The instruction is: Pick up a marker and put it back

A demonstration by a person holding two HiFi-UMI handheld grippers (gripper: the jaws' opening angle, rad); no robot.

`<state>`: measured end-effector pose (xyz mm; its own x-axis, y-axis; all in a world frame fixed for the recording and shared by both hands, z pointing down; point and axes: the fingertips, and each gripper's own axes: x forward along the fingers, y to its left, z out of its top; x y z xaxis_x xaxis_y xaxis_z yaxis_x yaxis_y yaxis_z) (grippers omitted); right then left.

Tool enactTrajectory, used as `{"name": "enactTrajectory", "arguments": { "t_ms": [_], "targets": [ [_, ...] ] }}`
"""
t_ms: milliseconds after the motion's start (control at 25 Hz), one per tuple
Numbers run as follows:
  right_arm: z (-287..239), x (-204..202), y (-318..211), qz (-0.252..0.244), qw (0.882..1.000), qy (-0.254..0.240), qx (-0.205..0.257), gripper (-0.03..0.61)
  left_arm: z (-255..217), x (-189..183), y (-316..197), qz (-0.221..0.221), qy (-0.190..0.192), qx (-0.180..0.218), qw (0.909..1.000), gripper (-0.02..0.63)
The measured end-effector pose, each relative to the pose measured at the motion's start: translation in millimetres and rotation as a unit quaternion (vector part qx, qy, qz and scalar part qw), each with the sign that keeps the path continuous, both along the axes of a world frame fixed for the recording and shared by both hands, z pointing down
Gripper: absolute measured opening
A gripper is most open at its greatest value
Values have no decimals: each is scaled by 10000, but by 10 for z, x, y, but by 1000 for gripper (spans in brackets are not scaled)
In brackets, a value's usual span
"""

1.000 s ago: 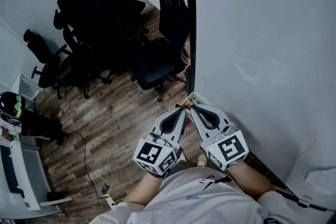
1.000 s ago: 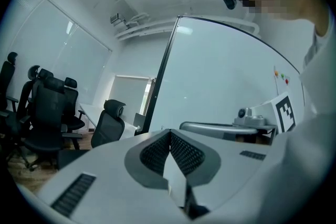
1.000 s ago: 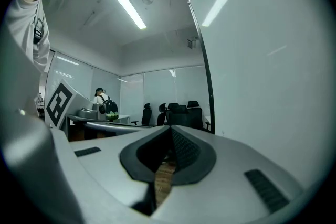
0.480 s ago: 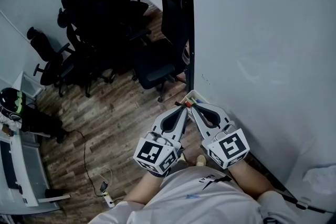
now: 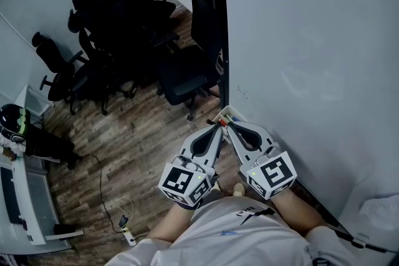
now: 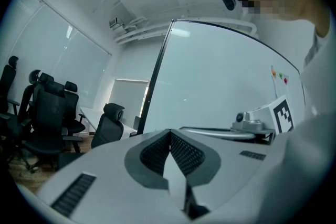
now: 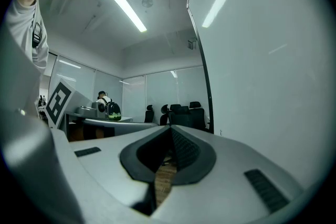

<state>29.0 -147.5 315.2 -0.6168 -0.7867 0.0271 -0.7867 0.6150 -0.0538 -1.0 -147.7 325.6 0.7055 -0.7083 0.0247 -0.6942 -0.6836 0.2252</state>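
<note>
Markers lie in a tray just beyond the left tongs and right tongs, both pressed together.

The whiteboard is smooth and glossy, catching the ceiling lights. The floor looks like matt wood planks. The left claw and right claw have matt grey plastic shells and finely ribbed dark pads, perhaps rubber.
</note>
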Motion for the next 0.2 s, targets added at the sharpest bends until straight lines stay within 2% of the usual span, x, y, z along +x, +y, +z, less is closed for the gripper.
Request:
{"name": "enactTrajectory", "arguments": {
  "t_ms": [200],
  "targets": [
    [-48, -24, 4, -7, 10000, 1, 6, 12, -43, -20, 5, -2, 8, -6, 10000, 11]
  ]
}}
